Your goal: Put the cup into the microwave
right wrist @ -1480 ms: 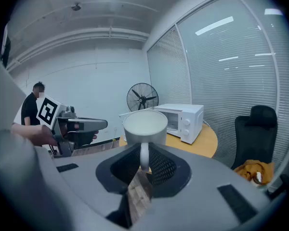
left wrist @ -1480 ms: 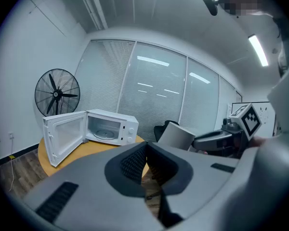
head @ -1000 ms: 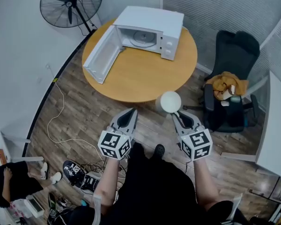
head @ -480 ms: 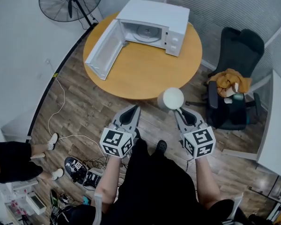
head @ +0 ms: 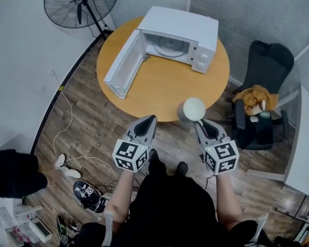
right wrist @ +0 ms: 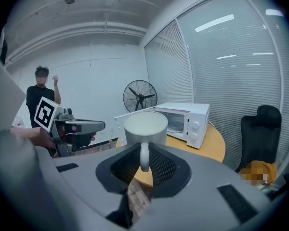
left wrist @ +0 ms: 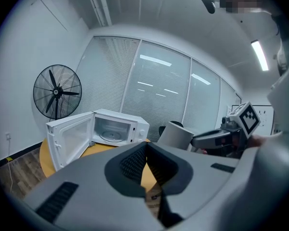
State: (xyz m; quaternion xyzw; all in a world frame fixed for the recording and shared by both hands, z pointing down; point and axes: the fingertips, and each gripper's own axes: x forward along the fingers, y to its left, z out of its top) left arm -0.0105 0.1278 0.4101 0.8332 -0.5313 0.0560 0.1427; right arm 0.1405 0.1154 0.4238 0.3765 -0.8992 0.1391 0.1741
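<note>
A white microwave [head: 177, 37] stands on the far side of the round wooden table [head: 165, 89], its door [head: 124, 66] swung wide open to the left and the glass turntable showing inside. My right gripper [head: 199, 121] is shut on the handle of a white cup [head: 193, 108], which it holds upright over the table's near edge. In the right gripper view the cup [right wrist: 145, 125] sits just beyond the jaws, with its handle pinched between the pads. My left gripper [head: 150, 119] hovers beside it, off the table's near edge, shut and empty. The left gripper view shows the microwave [left wrist: 116, 129] ahead and the cup [left wrist: 176, 136] to the right.
A standing fan [head: 80, 4] is at the back left by the wall. An office chair [head: 260, 115] with an orange cloth on it is right of the table. Cables and shoes [head: 87, 192] lie on the floor at the left. A person [head: 13, 176] stands at the far left.
Both grippers have moved forward toward the table, the right one carrying the cup to its near edge. The person at the left has shifted position.
</note>
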